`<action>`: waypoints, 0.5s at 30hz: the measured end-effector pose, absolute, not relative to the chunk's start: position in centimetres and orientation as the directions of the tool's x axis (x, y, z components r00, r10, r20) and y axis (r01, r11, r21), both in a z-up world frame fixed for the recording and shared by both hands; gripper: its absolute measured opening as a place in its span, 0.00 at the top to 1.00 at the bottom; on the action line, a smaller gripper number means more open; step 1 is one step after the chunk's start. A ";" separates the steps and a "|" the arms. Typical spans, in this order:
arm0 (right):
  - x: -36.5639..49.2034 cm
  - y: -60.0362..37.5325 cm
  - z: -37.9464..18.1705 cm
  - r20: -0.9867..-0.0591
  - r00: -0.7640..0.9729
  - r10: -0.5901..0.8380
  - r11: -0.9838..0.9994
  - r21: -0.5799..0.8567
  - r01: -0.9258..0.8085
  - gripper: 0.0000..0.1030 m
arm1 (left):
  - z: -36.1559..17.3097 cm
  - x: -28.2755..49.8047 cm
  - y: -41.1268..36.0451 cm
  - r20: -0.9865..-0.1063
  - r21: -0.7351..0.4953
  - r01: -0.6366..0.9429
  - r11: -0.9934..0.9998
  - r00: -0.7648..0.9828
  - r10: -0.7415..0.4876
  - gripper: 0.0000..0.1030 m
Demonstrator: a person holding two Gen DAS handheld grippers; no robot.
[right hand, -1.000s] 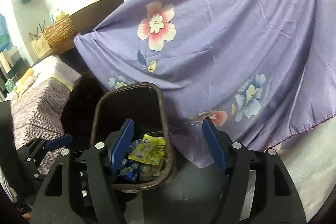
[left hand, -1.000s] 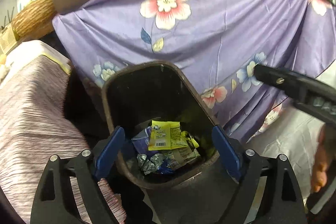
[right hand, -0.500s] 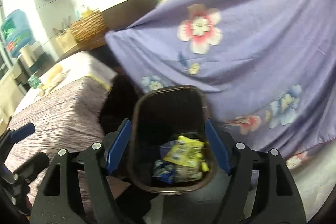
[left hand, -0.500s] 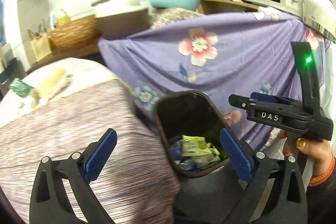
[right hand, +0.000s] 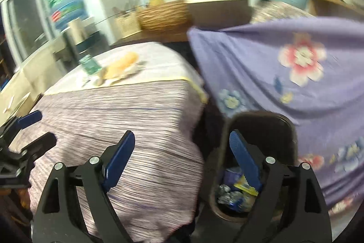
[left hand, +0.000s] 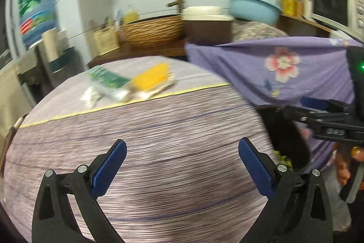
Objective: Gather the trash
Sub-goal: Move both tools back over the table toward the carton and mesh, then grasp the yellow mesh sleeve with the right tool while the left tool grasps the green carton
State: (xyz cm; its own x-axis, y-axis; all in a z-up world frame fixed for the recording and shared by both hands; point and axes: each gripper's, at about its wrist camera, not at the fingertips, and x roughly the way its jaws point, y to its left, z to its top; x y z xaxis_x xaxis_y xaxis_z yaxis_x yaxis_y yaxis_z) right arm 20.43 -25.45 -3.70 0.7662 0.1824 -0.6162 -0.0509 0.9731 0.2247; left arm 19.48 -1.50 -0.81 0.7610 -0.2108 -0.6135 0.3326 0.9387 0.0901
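A dark trash bin (right hand: 257, 129) stands on the floor between a striped-cloth table and a purple flowered cloth; it holds yellow, blue and silver wrappers (right hand: 236, 195). It shows partly in the left wrist view (left hand: 286, 142). On the table's far end lie a green packet (left hand: 107, 80), a yellow wrapper (left hand: 151, 78) and white scraps (left hand: 91, 97). My left gripper (left hand: 182, 161) is open and empty above the table. My right gripper (right hand: 182, 158) is open and empty, above the table edge and the bin.
The striped tablecloth (left hand: 159, 140) fills the foreground. The purple flowered cloth (right hand: 295, 74) hangs at right. Behind are a wicker basket (left hand: 152, 31), a teal basin (left hand: 252, 8), a microwave (left hand: 329, 6), a water jug (left hand: 36, 10) and a wall shelf.
Both grippers have swung up and left, away from the bin and toward the table. The table top with its packets has come into view. Both stay open.
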 end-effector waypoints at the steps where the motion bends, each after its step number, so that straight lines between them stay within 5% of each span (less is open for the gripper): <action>1: 20.9 -24.3 -3.4 -0.615 0.763 0.201 0.972 0.220 -0.078 0.18 | -0.9 19.8 -0.4 -0.617 0.094 0.315 0.945 0.763 -0.193 0.05; 15: 27.5 -13.3 -0.9 -0.620 0.696 0.361 0.928 0.161 -0.337 0.12 | -1.8 23.0 12.1 -0.659 0.105 0.093 0.990 0.752 -0.001 0.05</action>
